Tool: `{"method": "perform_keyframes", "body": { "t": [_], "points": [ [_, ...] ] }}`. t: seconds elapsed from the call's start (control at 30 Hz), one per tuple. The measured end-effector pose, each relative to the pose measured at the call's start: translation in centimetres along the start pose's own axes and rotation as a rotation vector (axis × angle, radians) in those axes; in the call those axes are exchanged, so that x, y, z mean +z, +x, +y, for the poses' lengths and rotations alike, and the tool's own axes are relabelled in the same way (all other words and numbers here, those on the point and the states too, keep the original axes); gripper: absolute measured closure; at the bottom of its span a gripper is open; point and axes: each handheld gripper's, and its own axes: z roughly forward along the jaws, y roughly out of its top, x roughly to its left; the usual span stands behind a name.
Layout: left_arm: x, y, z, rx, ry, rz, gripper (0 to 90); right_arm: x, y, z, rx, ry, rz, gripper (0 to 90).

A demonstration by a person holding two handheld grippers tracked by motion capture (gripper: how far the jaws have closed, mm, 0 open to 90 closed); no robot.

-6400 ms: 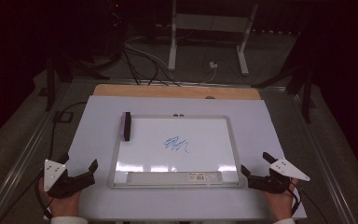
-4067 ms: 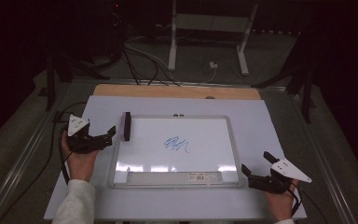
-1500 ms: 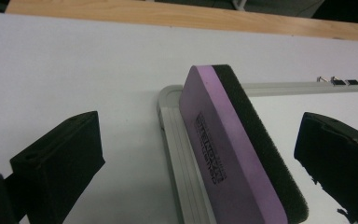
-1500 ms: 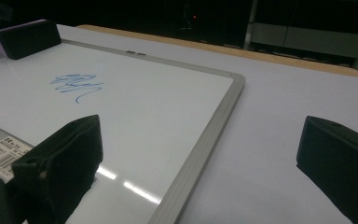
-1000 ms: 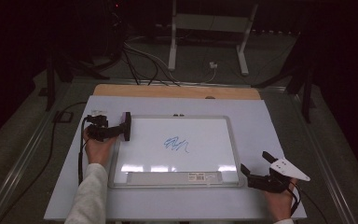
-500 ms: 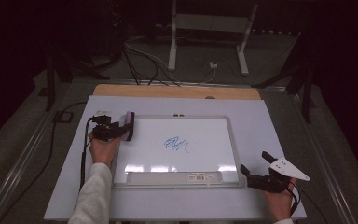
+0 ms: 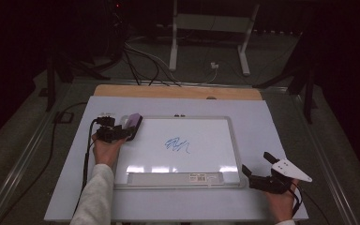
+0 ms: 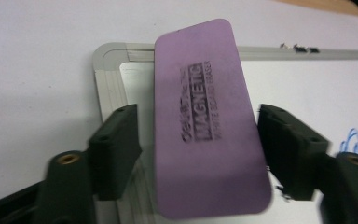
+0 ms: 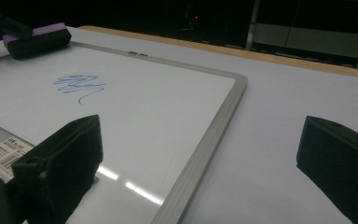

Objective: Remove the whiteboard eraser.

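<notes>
In the high view, the left gripper (image 7: 122, 133) holds a purple rectangular foam eraser (image 7: 133, 122) over the top-left corner of the aluminium-framed whiteboard (image 7: 234, 140); the blue marker scribble (image 7: 177, 145) is unwiped, so erasing is probably the step left.

The left gripper view adds the eraser's printed "MAGNETIC" face, jaws seemingly pressed against its long sides.

In the right gripper view, the right gripper (image 9: 200, 163) rests wide apart, empty, above the tabletop (image 9: 279, 130).

The whiteboard (image 7: 183, 150) lies centred on the table (image 7: 272, 122); the eraser (image 7: 132, 123) is held over its far-left corner.
</notes>
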Motion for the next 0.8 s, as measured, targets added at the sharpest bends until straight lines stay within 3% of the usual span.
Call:
{"method": "perform_keyframes", "body": {
  "t": [0.07,0.27,0.8],
  "points": [
    [0.1,0.0,-0.1,0.01,0.009,-0.004,40.3,0.0,-0.1,0.0,0.0,0.001,-0.002,0.7],
    [-0.1,-0.1,0.0,0.031,0.016,0.009,40.9,0.0,-0.1,0.0,0.001,-0.001,-0.002,0.7],
    [-1.4,-0.4,0.2,0.064,-0.027,0.01,41.1,-0.1,-0.1,0.0,0.001,-0.004,-0.004,0.7]
  ]
}}
